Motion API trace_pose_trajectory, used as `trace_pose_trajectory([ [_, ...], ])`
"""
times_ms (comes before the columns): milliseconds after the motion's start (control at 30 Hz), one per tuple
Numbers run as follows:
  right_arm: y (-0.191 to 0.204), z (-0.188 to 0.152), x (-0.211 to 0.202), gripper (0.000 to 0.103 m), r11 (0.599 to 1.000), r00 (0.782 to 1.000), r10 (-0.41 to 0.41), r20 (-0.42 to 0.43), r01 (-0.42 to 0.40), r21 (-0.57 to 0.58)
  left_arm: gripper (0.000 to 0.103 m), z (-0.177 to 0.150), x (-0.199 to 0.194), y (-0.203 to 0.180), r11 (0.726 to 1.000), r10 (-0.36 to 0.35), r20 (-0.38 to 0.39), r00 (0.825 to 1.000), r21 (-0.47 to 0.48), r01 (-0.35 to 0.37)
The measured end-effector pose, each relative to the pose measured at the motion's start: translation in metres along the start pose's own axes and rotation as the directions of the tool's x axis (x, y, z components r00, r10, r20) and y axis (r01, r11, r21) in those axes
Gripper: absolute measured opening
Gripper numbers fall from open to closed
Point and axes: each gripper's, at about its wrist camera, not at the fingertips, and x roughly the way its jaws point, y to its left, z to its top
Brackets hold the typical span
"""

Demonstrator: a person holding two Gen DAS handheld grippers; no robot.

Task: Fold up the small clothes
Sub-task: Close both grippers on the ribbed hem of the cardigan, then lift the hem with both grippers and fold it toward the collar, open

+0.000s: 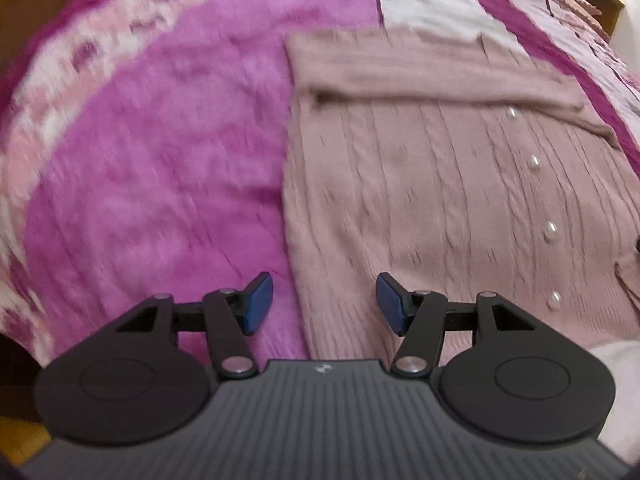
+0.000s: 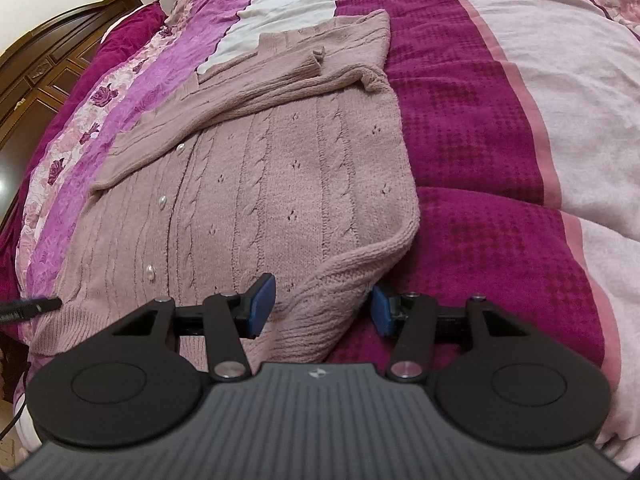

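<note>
A dusty-pink cable-knit cardigan (image 1: 420, 184) with pearl buttons (image 1: 533, 163) lies flat on the bed, its sleeves folded across the upper part. It also shows in the right wrist view (image 2: 272, 176). My left gripper (image 1: 324, 304) is open, its blue pads straddling the cardigan's left edge near the hem. My right gripper (image 2: 322, 306) is open, with the turned-up right hem corner (image 2: 344, 280) between its pads, not clamped. The tip of the left gripper (image 2: 38, 305) shows at the hem's left end in the right wrist view.
The bed is covered by a magenta, pink and white striped quilt (image 2: 472, 128) with a rose-print band (image 2: 96, 108). A dark wooden headboard (image 2: 52, 44) stands at the far left. The bed's edge and floor (image 1: 20, 436) lie at the lower left.
</note>
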Motion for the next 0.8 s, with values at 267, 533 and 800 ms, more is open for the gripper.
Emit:
trace_pose_trajectory([
  [267,-0.003,0.002,0.003,0.058,0.999,1.0,0.029,-0.007,-0.029,0.02,0.055,-0.007,0.023,-0.001,0.967,-0.241,-0.06,0.969,-0.102,0.235],
  [533,-0.01,0.003,0.006,0.056,0.997,0.998,0.063,-0.016,-0.062,0.052,0.026,-0.003,0.04,-0.005,0.966,-0.242,-0.095,0.966,-0.118,0.23],
  [800,-0.011,0.001,0.01,0.019,0.997,0.998,0.064,-0.014,-0.064,0.05,0.02,-0.005,0.036,0.002,0.944,-0.297,-0.057,0.953,-0.168,0.284],
])
